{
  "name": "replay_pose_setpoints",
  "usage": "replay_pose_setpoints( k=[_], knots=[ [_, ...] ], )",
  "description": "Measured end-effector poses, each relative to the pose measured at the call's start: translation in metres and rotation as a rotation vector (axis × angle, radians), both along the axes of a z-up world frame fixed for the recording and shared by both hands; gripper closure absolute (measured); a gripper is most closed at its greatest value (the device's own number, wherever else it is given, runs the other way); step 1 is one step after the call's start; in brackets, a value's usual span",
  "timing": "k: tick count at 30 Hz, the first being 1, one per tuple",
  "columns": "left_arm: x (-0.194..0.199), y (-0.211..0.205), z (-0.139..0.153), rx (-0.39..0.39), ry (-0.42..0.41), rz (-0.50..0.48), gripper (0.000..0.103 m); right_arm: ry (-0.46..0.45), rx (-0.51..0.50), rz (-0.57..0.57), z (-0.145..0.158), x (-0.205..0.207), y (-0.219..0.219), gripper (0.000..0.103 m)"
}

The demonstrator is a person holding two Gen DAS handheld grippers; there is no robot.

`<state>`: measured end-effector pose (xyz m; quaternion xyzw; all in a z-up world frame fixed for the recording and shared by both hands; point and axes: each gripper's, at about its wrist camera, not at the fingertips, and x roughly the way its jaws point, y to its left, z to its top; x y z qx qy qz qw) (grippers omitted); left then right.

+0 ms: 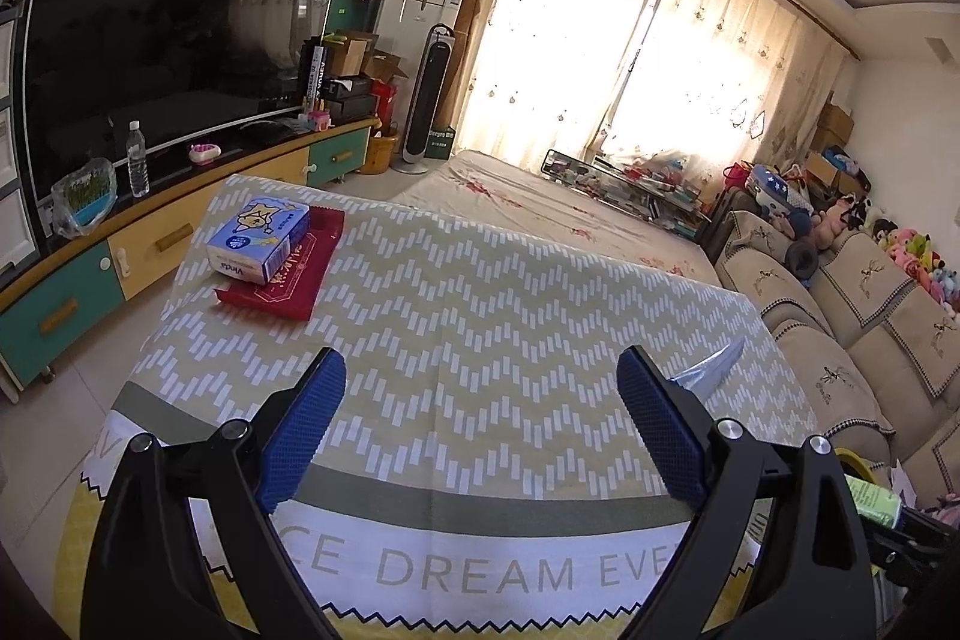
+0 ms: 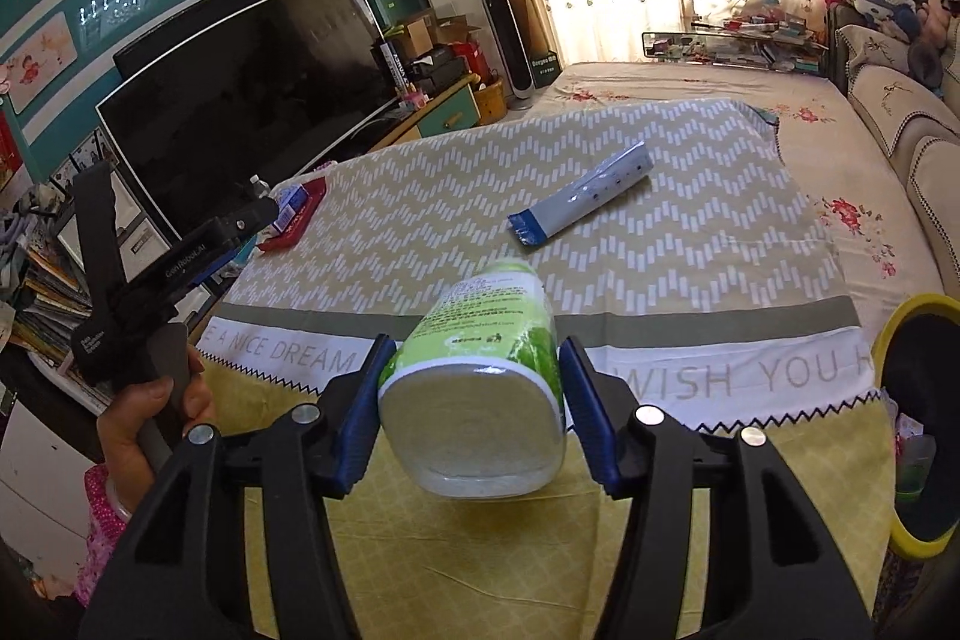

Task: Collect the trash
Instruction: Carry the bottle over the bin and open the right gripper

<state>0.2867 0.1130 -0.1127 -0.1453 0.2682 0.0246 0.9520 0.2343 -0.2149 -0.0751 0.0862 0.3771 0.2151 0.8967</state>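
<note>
Right gripper (image 2: 474, 400) pinches a green-label bottle (image 2: 480, 382) sideways, base toward camera, above the near edge of the tablecloth (image 2: 420, 220). Left gripper (image 1: 480, 400) hangs over the cloth, fingers spread wide, nothing held. Wrapper (image 2: 579, 199) lies on the cloth, far of the bottle, slightly right. Yellow-rimmed bin (image 2: 918, 400) sits at the right edge. Tissue box (image 1: 258, 235) rests on a red tray (image 1: 282, 274), far left.

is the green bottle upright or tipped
Tipped: the green bottle lies nearly level between the right gripper fingers, its clear base toward the camera, its top pointing away.
</note>
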Motion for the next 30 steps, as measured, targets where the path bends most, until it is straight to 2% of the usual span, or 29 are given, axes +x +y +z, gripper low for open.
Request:
replay_pose_setpoints(
  k=[11, 22, 30],
  knots=[
    [0.0, -0.004, 0.0, 0.009, 0.003, -0.015, 0.012, -0.099, 0.005, 0.008, 0.034, -0.013, -0.005, 0.052],
    [0.0, -0.005, -0.001, 0.011, 0.009, -0.02, 0.012, -0.12, 0.011, 0.026, 0.045, -0.017, -0.004, 0.052],
    [0.001, -0.006, -0.001, 0.017, 0.011, -0.025, 0.012, -0.152, 0.039, -0.02, 0.057, -0.02, -0.028, 0.052]
  ],
)
